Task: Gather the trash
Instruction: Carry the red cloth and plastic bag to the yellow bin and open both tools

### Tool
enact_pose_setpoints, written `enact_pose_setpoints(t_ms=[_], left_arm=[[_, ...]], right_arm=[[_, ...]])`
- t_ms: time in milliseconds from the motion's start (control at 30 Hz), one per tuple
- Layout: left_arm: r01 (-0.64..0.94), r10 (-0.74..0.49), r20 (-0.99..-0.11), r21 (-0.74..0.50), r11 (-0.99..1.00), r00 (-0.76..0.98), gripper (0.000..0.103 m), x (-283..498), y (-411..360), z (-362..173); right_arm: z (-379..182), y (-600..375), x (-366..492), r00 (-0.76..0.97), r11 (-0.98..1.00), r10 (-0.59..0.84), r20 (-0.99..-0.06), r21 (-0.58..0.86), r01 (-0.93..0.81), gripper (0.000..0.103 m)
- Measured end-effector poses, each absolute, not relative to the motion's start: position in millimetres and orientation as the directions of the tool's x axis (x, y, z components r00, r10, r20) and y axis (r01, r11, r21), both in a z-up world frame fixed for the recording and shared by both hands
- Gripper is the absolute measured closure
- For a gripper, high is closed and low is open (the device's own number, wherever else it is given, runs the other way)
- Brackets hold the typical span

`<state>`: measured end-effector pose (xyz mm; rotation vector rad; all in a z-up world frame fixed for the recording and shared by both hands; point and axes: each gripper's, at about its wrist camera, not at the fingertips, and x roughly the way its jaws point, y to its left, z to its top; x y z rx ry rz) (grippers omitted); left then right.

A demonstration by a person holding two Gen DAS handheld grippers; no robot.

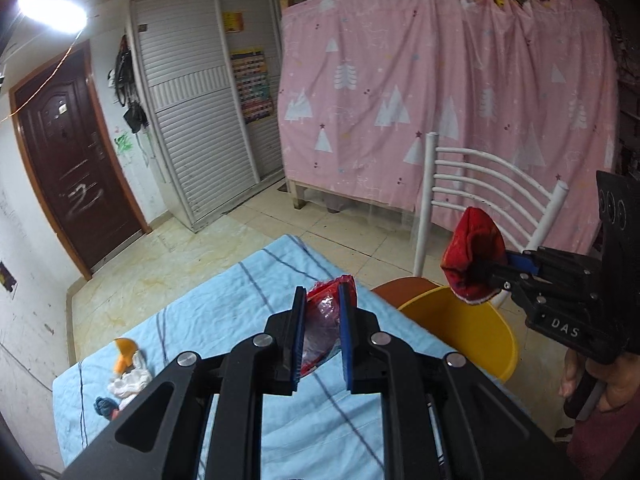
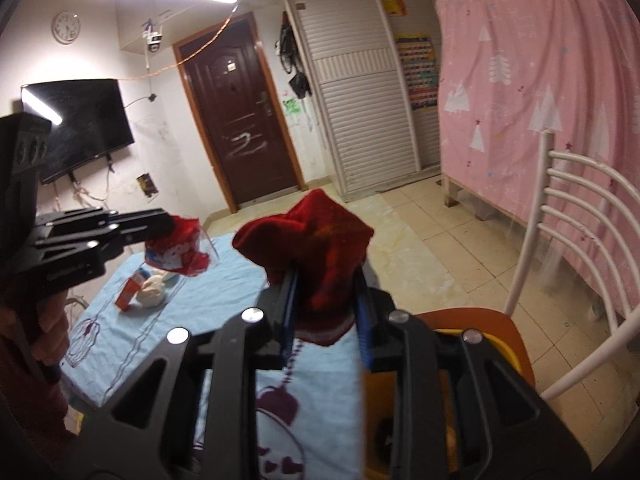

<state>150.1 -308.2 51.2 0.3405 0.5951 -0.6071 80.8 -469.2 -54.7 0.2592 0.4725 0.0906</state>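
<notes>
Left gripper (image 1: 322, 308): jaws clenched on a red plastic wrapper (image 1: 328, 312), which is crumpled, partly see-through, and held clear above the worktop.
Right gripper (image 2: 326, 300): jaws clenched on a red crumpled cloth-like item (image 2: 320, 240) with a pale edge at its lower end; it bulges out above the jaws.
Relation of grippers: in the left wrist view the right gripper (image 1: 486, 270) sits to the right, carrying its red item above the far rim of the yellow basin (image 1: 472, 328). In the right wrist view the left gripper (image 2: 176, 226) sits to the left, its wrapper hanging over the worktop.
Yellow basin: stands on the brown seat of a white chair (image 1: 480, 184), just beside the worktop's edge. Contents cannot be made out.
Worktop (image 1: 224, 300): covered with a light blue cloth bearing dark stripes and printed figures.
Remaining trash on worktop: an orange scrap (image 1: 125, 354), white crumpled tissue (image 1: 130, 384) and a small blue piece (image 1: 103, 406), grouped near the far corner; the right wrist view shows a small red-and-white carton (image 2: 130, 292) touching a white wad (image 2: 152, 292).
Hands: a hand (image 1: 600, 384) grips the right gripper's handle; a hand (image 2: 48, 328) grips the left gripper's handle.
Surroundings: pink curtain (image 1: 440, 92), dark door (image 2: 240, 120), tiled floor (image 2: 440, 240).
</notes>
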Motion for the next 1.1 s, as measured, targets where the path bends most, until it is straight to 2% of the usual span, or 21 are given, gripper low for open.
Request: enact_pose_setpoints(t_ms=[333,400,467,500,633,800,900,933,1000,1033,1067,1100], left_arm=[[0.693,-0.476,-0.634,0.133,0.709,0.609,0.096,135,-367,42],[0.704,-0.482,-0.639,0.135,0.697,0.6,0.096,133,-378,41],[0.713,-0.486,-0.642,0.138,0.687,0.593,0.096,132,-387,39],[0.717,-0.488,-0.644,0.137,0.684,0.589,0.096,132,-392,39],[0.735,-0.504,-0.667,0.097,0.671,0.548,0.096,138,-409,33],[0.774,-0.561,-0.695,-0.011,0.633,0.449,0.096,146,-426,23],[0.778,-0.58,-0.701,-0.058,0.626,0.415,0.093,152,-435,15],[0.776,-0.578,-0.702,-0.058,0.628,0.416,0.09,151,-437,13],[0.774,-0.575,-0.709,-0.065,0.63,0.409,0.077,153,-439,9],[0.772,-0.574,-0.71,-0.068,0.632,0.408,0.066,153,-437,8],[0.768,-0.571,-0.711,-0.069,0.636,0.409,0.061,153,-436,7],[0.763,-0.568,-0.712,-0.072,0.643,0.412,0.06,154,-435,7]], right_arm=[[-68,-522,67,0.888,0.96,0.049,-0.457,0.267,0.084,0.079],[-73,-528,68,0.877,0.96,0.045,-0.479,0.263,0.095,0.073],[-78,-533,68,0.871,0.958,0.041,-0.49,0.266,0.105,0.054],[-80,-534,68,0.87,0.957,0.038,-0.491,0.269,0.11,0.05],[-80,-545,62,0.885,0.947,0.02,-0.464,0.292,0.131,0.049],[-77,-568,50,0.903,0.925,-0.012,-0.429,0.338,0.173,0.049],[-75,-576,45,0.911,0.915,-0.011,-0.413,0.363,0.175,0.049],[-75,-577,44,0.912,0.914,-0.011,-0.41,0.366,0.176,0.049],[-75,-578,43,0.913,0.914,-0.008,-0.408,0.368,0.172,0.049],[-75,-577,44,0.913,0.915,-0.004,-0.408,0.367,0.168,0.049],[-73,-574,46,0.912,0.915,-0.002,-0.409,0.367,0.166,0.049],[-74,-573,47,0.912,0.916,0.005,-0.41,0.368,0.16,0.049]])
